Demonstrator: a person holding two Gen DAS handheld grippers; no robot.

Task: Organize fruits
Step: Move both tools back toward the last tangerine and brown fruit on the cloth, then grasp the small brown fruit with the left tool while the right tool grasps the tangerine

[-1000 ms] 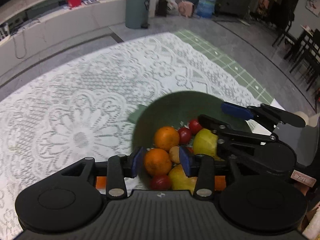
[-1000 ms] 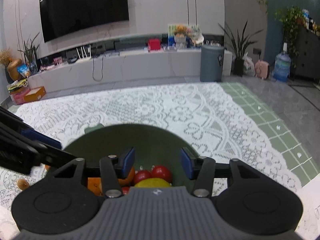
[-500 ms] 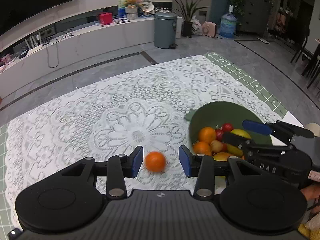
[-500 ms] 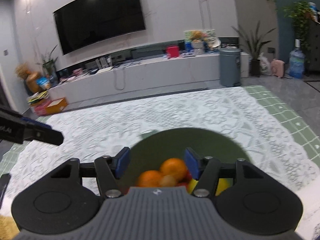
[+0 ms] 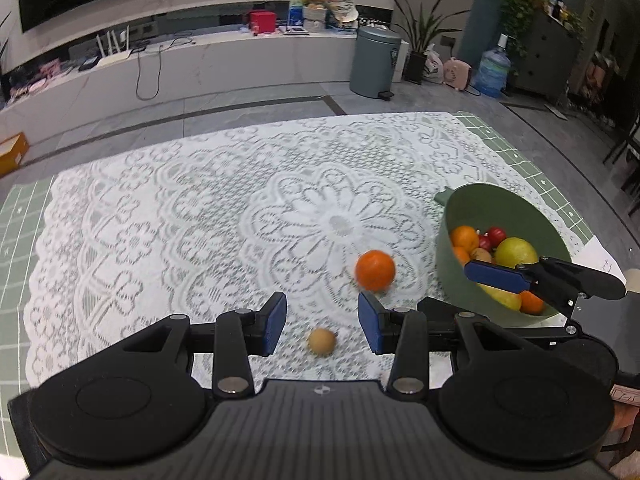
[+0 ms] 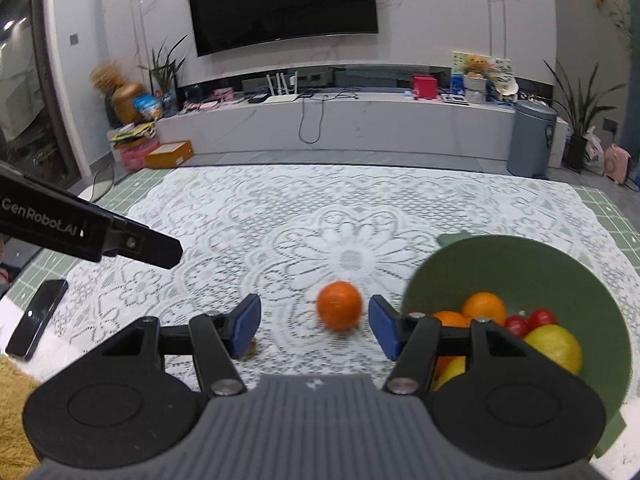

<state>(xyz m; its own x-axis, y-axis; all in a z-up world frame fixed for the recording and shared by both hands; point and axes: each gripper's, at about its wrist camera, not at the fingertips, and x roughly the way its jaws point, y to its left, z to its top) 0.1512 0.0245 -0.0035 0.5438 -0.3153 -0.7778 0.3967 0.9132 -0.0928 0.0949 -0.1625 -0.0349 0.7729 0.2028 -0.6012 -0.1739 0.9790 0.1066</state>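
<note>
Two fruits lie loose on the lace cloth (image 5: 200, 208) in the left wrist view: an orange (image 5: 375, 270) and, nearer the camera, a small tan fruit (image 5: 321, 341) (blurred, kind unclear). The left gripper (image 5: 322, 323) hangs over the cloth with its blue pads spread wide and nothing between them; the tan fruit shows in the gap below them, and the orange sits just beyond the right pad. To the right a green bowl (image 5: 480, 204) is tilted toward the camera, holding oranges, small red fruits and yellow fruits. The right gripper (image 5: 472, 292) reaches in at the bowl's near rim, one blue pad lying across the yellow fruit inside.

Seen from the right wrist, the right gripper (image 6: 314, 325) is also wide open and empty. The orange (image 6: 340, 310) rests on the cloth (image 6: 280, 220) between and just past its pads, touching neither. The bowl (image 6: 520, 264) stands to the right, its fruit partly hidden behind the right finger. A finger of the left gripper (image 6: 120, 240) crosses the left edge, and a phone (image 6: 38, 318) lies on the table's left side.
</note>
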